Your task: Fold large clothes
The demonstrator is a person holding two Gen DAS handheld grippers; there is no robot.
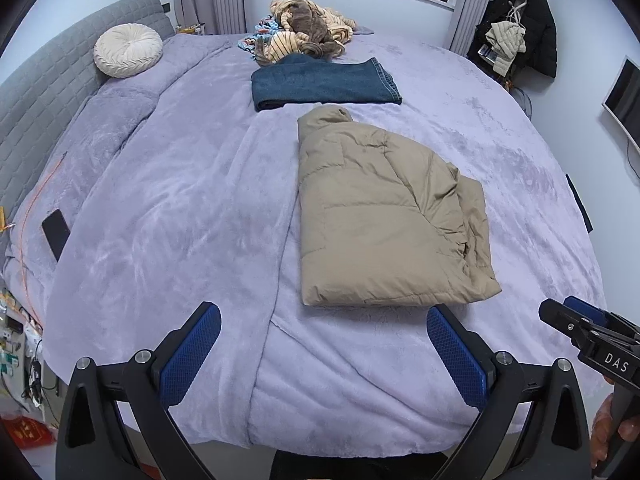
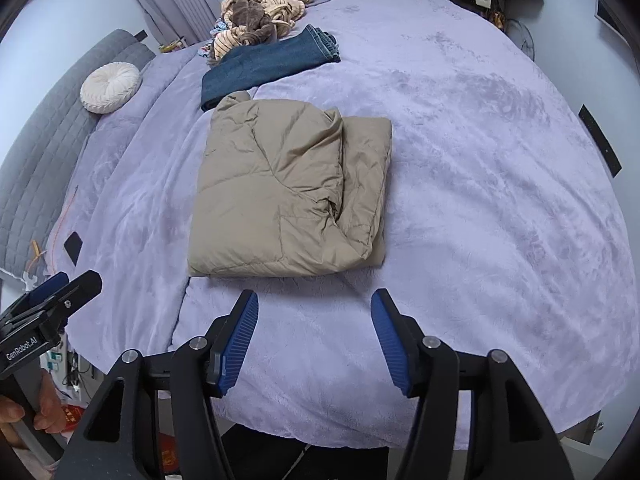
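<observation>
Both claws are let go and empty, left claw (image 1: 324, 356) spread wide, right claw (image 2: 314, 344) parted. The folded tan puffer jacket (image 2: 280, 196) lies just ahead of them on the bed (image 2: 480, 200), long axis pointing away, closer to the right one I'd say.

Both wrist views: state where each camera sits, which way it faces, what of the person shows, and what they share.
Left wrist: sits behind the open left tongs, looking down across the bed at the folded tan jacket; the right tongs and a hand show at right.
Right wrist: sits behind the open right tongs, facing the same jacket; the left tongs and a hand show at left.
Shared: jacket, folded jeans, round cushion.
</observation>
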